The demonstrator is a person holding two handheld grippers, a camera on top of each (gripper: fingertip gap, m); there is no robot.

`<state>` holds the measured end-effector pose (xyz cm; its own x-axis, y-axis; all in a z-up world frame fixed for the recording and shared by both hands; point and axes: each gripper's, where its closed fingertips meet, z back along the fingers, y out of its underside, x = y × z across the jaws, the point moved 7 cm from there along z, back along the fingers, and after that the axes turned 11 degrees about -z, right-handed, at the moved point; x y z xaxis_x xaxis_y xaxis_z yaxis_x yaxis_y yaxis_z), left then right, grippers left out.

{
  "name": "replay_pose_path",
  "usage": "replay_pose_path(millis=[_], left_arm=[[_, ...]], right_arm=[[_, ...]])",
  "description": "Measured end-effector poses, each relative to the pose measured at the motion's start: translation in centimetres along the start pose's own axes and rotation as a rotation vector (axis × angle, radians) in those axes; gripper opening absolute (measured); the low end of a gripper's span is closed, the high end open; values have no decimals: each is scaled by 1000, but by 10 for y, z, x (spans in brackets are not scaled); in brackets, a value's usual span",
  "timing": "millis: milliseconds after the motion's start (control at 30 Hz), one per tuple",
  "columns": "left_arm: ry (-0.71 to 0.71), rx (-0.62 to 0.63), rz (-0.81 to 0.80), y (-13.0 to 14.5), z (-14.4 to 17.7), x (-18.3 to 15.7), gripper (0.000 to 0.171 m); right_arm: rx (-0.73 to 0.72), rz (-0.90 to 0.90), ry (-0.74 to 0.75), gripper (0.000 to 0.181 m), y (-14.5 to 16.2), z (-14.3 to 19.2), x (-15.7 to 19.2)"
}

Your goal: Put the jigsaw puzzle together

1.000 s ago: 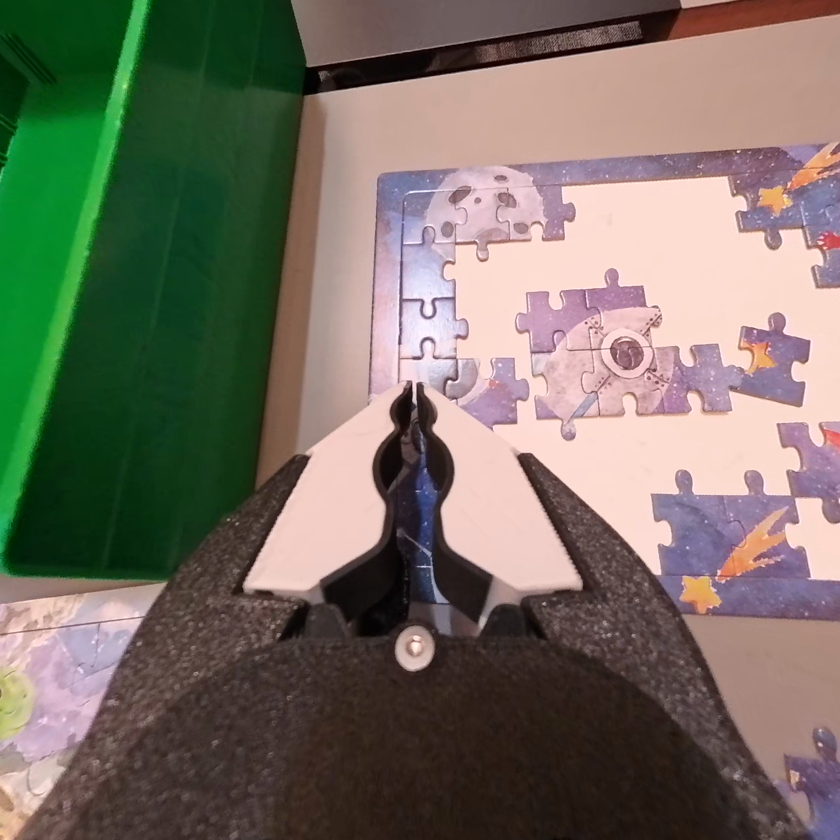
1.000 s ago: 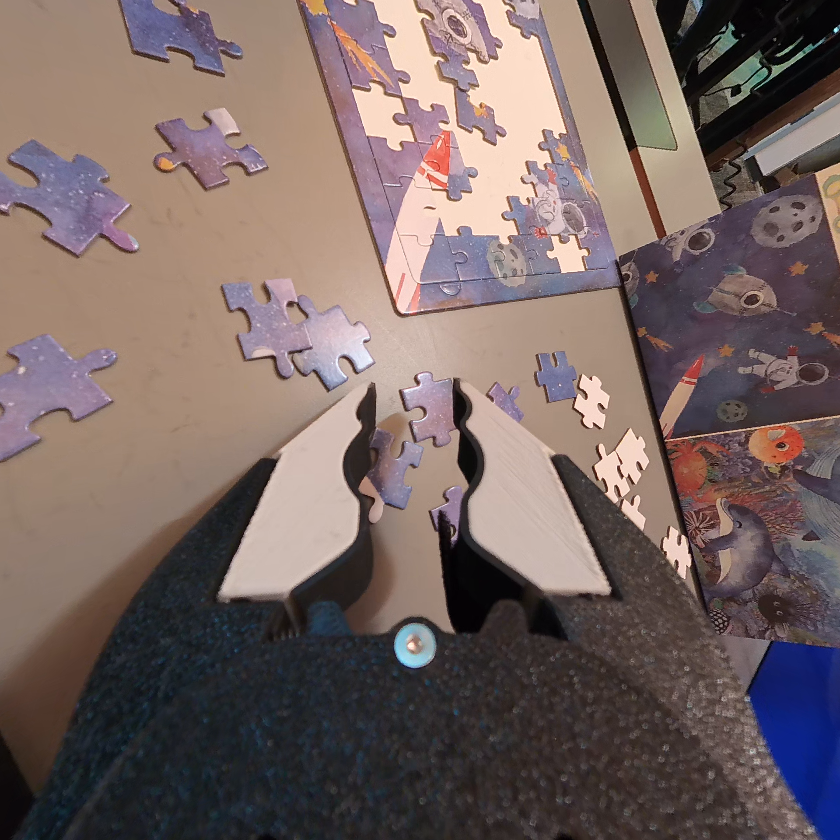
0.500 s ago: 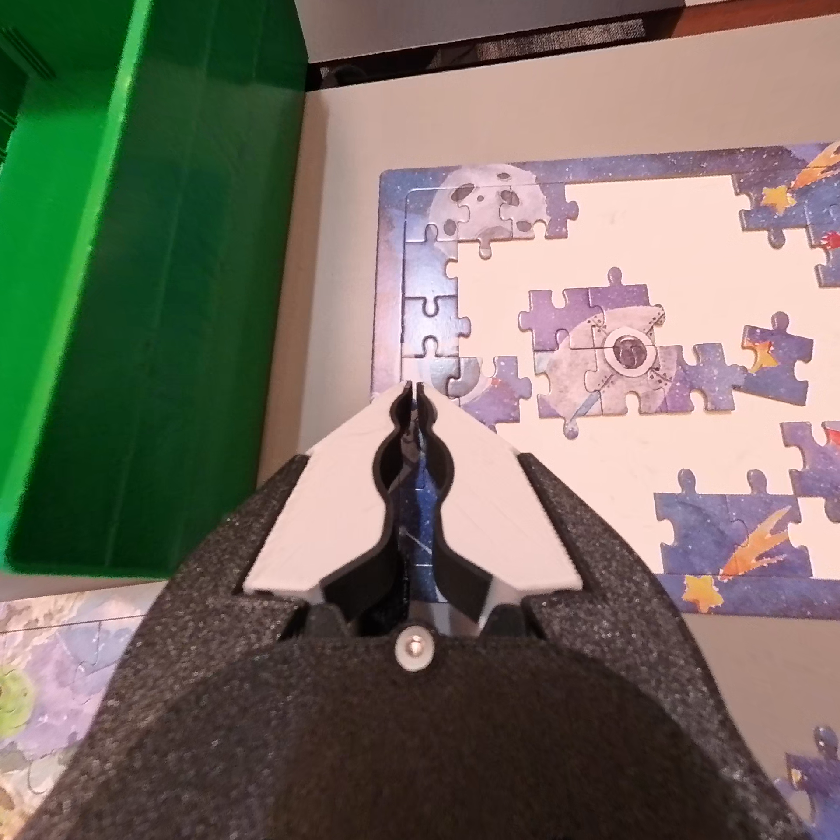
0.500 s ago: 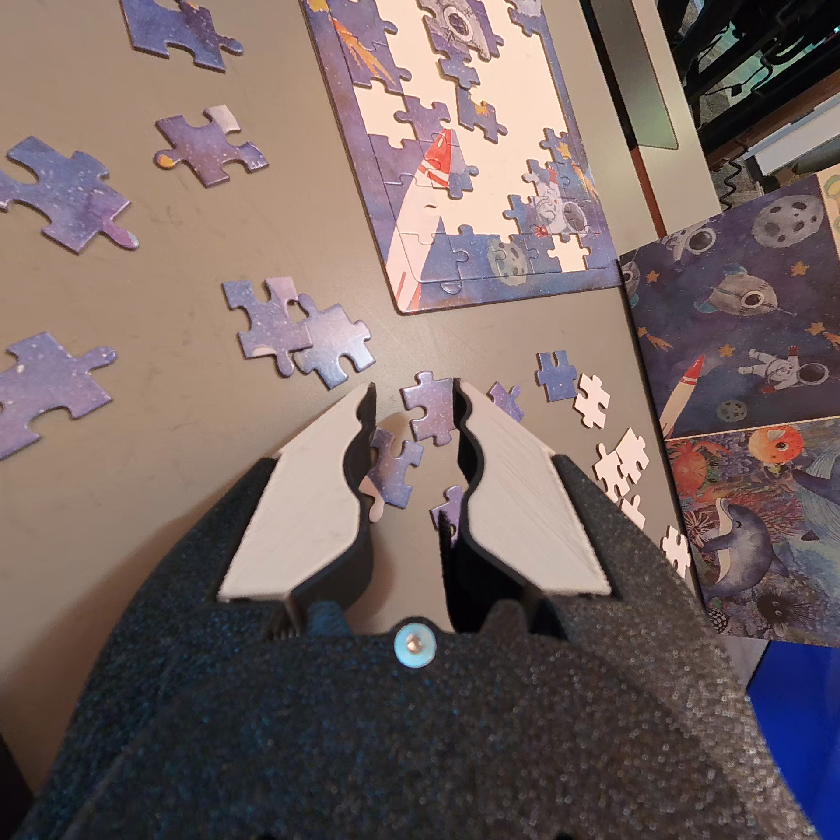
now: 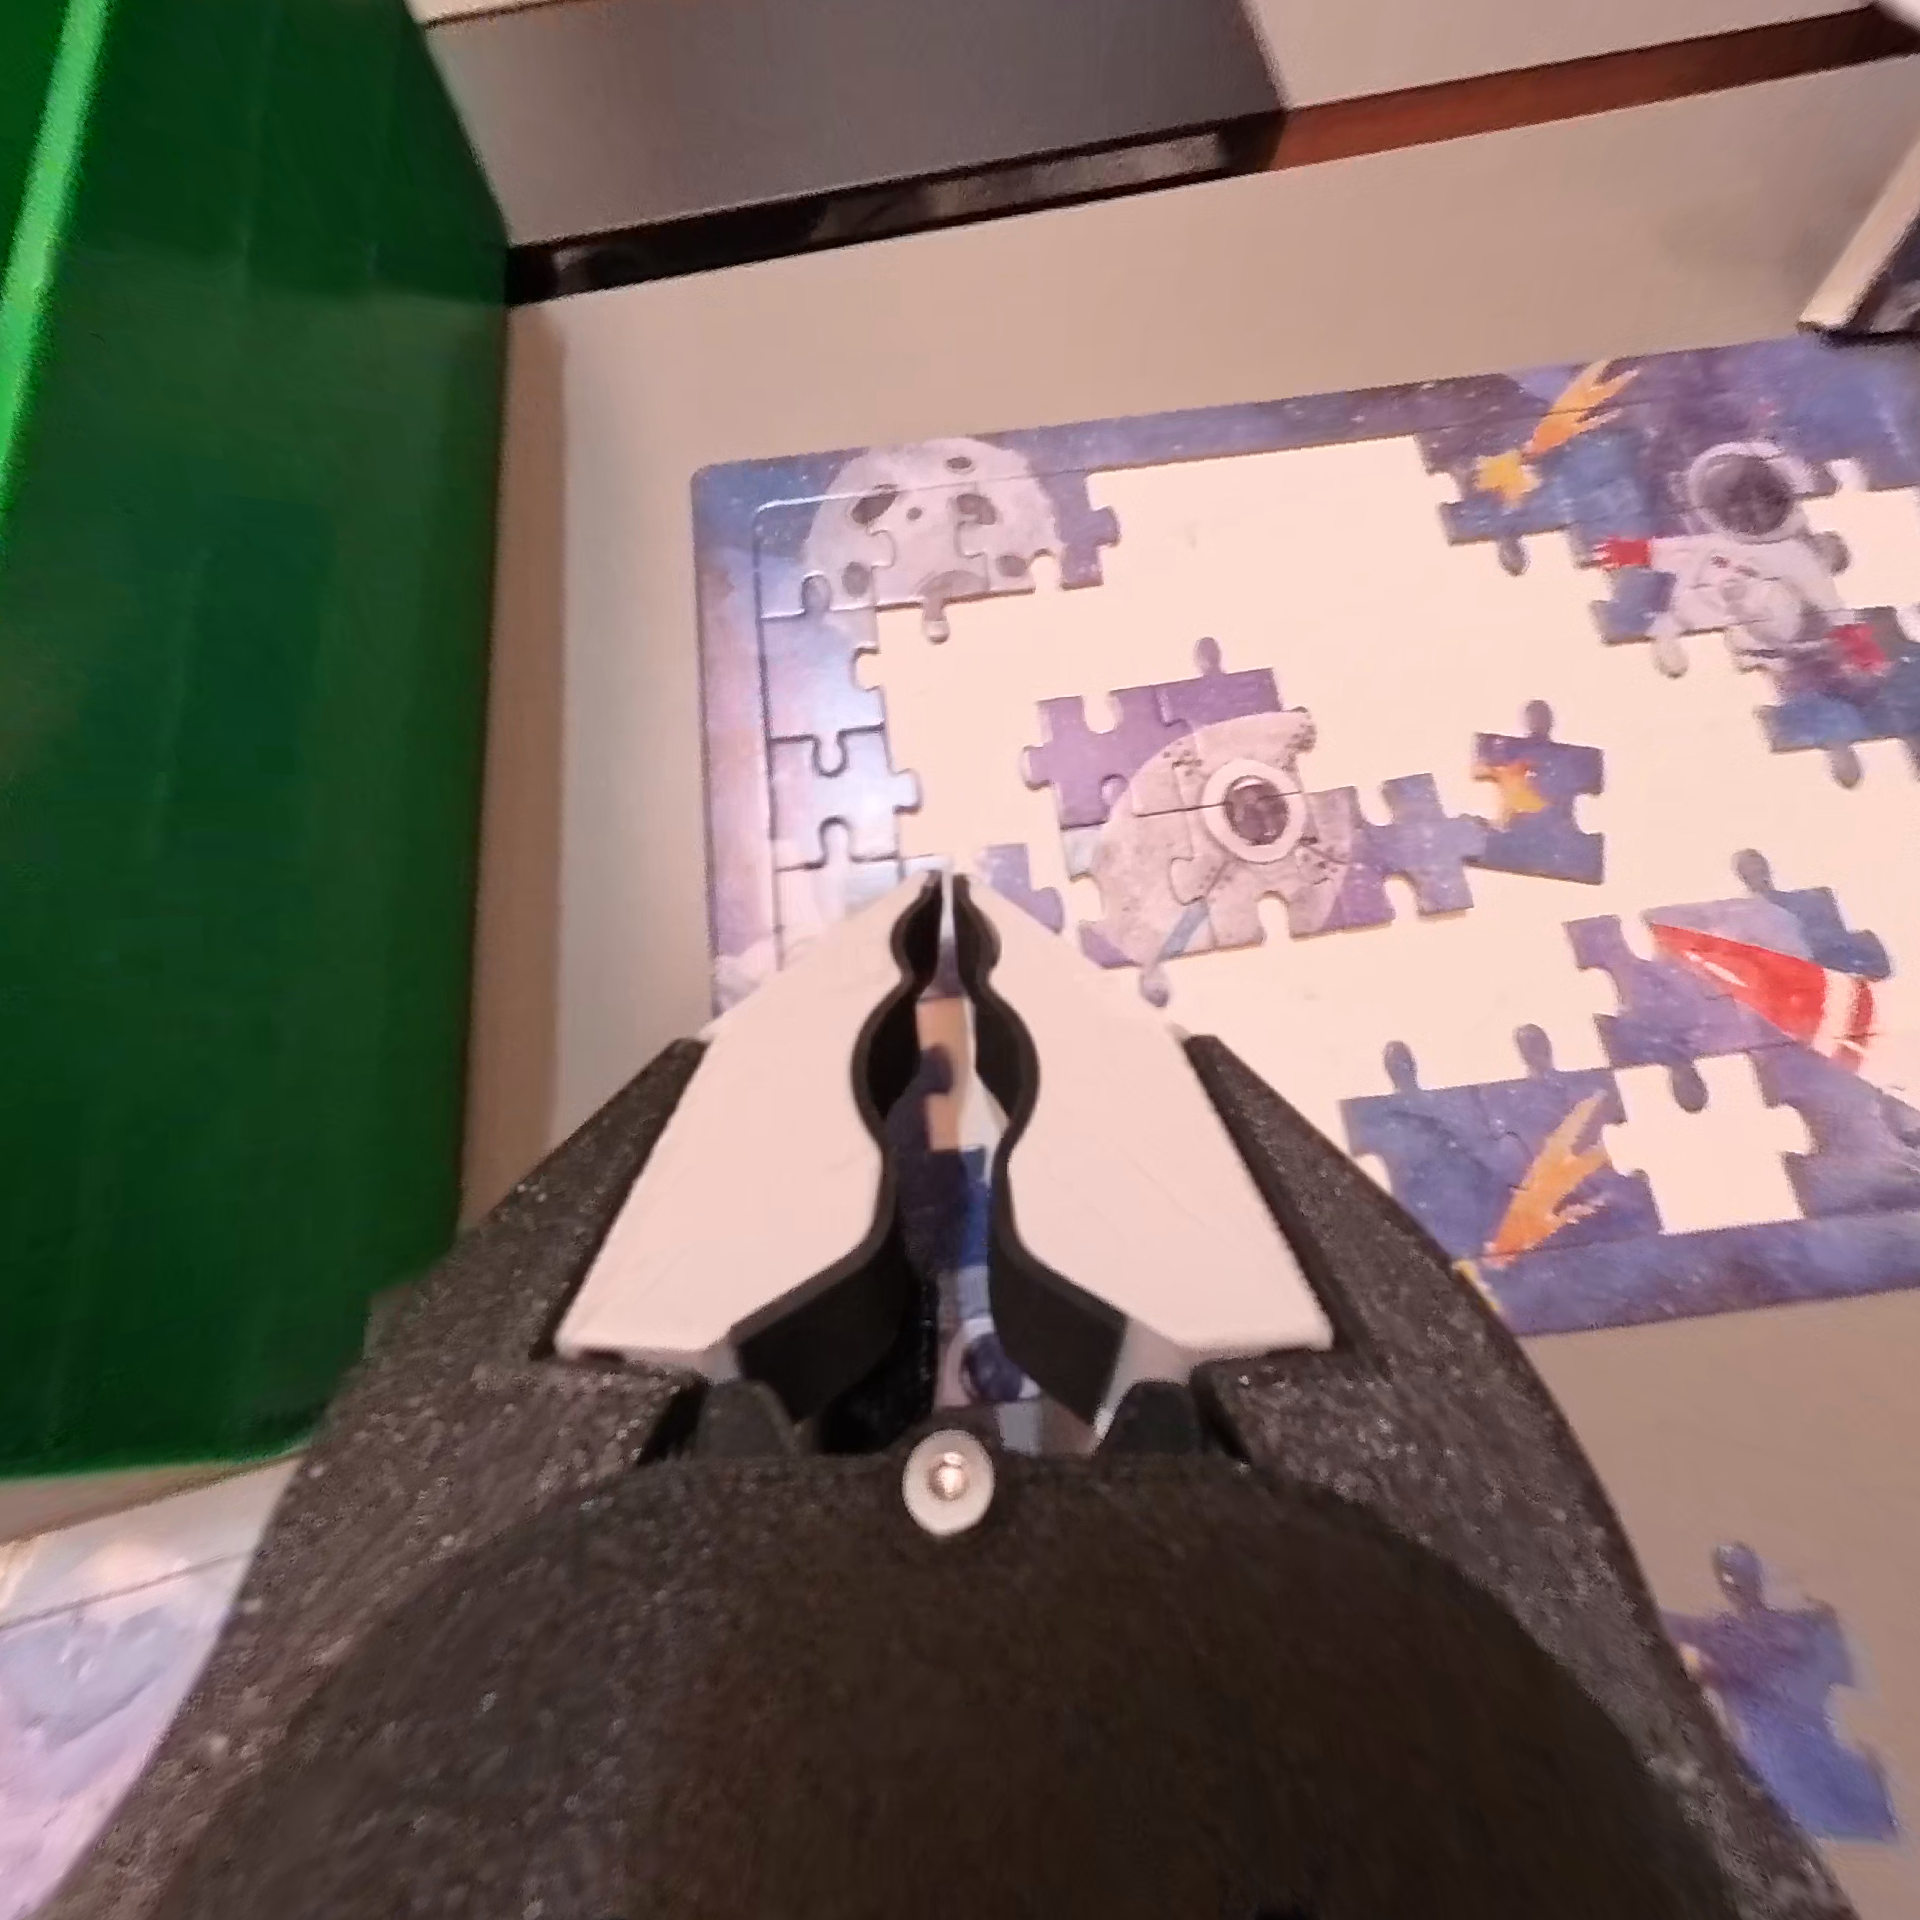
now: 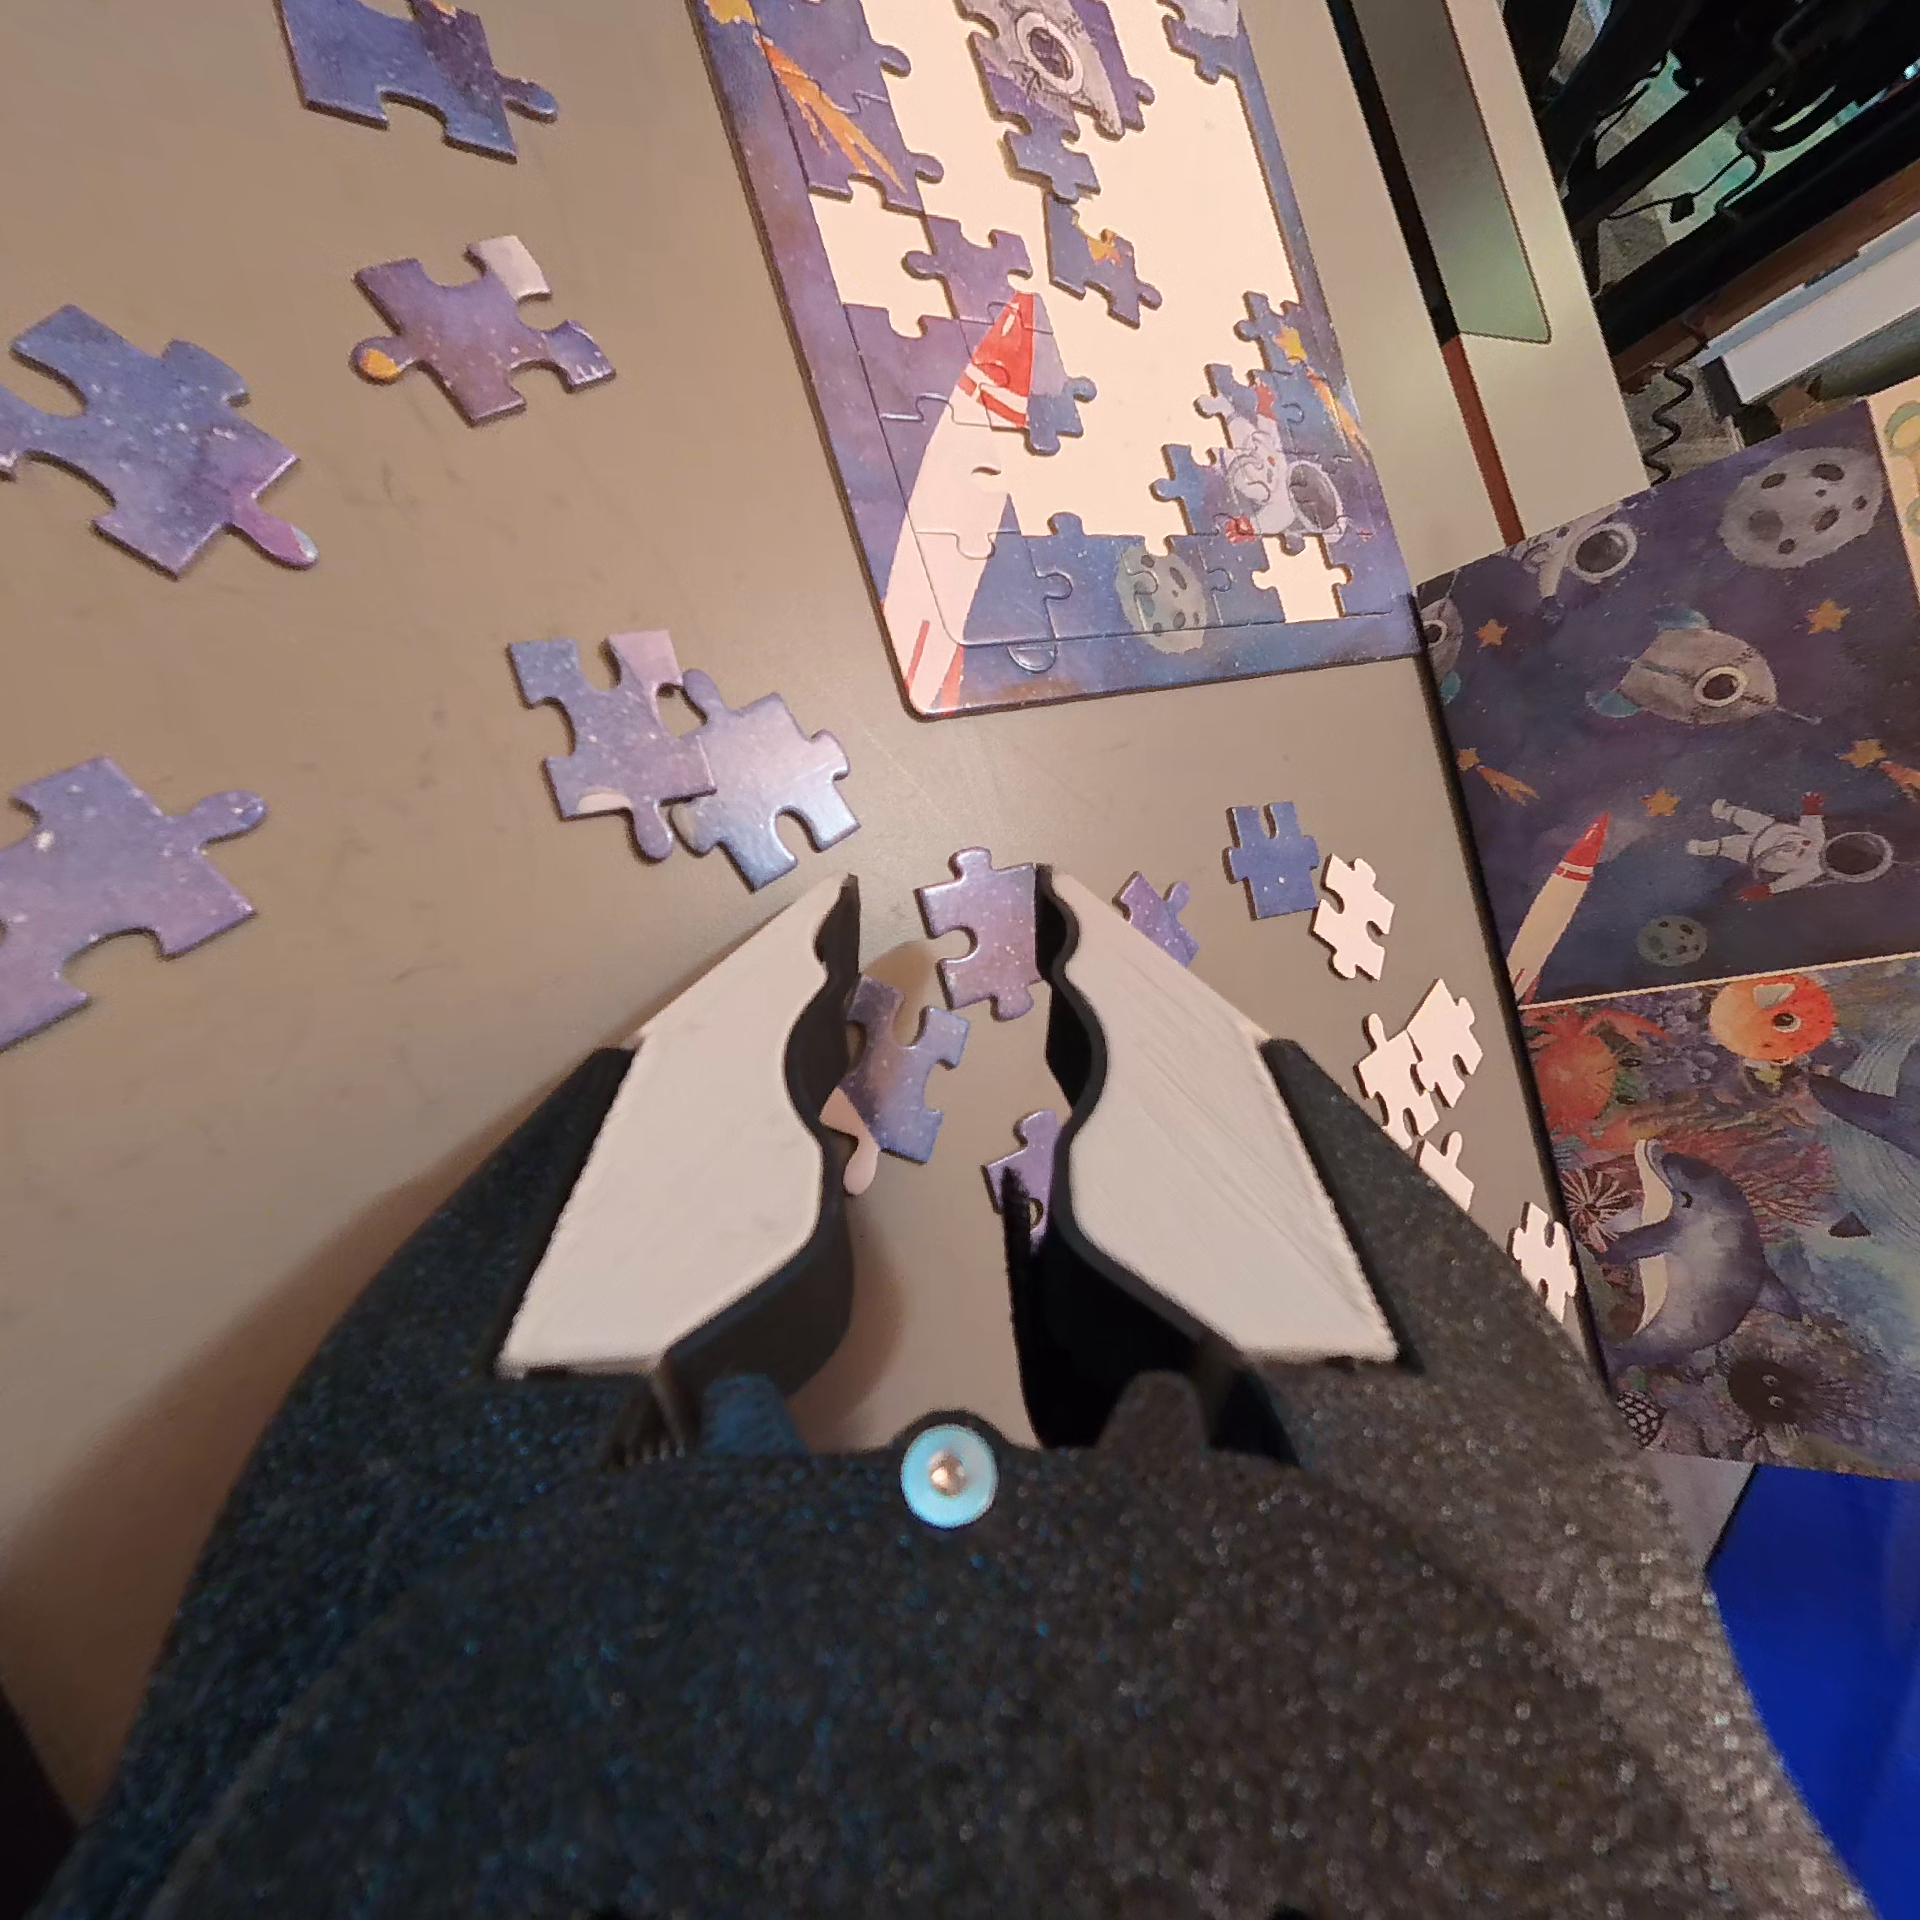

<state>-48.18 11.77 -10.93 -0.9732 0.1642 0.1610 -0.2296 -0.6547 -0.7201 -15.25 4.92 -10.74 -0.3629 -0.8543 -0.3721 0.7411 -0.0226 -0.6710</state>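
While my left jaws (image 5: pixel 943 883) are clenched edge-on around a blue puzzle piece (image 5: pixel 940 1195), I judge the step in hand to be carrying it to the puzzle board (image 5: pixel 1226 665) on the counter (image 5: pixel 623 520), which lies partly filled just beyond my tips. Next I must find the matching gap, turn the piece flat and lower it squarely; which gap suits it I cannot tell. My right jaws (image 6: pixel 945 904) stand released and empty over loose pieces (image 6: pixel 977 945) beside the board's near end. Only the left view shows the green box (image 5: pixel 239 675); only the right shows the scattered spare pieces and the reference picture (image 6: pixel 1683 707) with the finished scene.
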Motion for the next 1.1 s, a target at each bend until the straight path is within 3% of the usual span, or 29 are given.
replay_pose_path(millis=[200,367,533,1100], left_arm=[[28,22,-57,-4,-12,-21,2],[-17,39,-54,-14,-12,-15,2],[-13,198,-114,-11,-24,-14,2],[-2,189,-172,-33,-31,-38,5]], right_arm=[[1,0,0,34,0,-1,0],[2,-15,-3,34,0,-1,-3],[-26,-22,-12,34,-2,3,-2],[-47,-36,-29,34,-2,8,-2]])
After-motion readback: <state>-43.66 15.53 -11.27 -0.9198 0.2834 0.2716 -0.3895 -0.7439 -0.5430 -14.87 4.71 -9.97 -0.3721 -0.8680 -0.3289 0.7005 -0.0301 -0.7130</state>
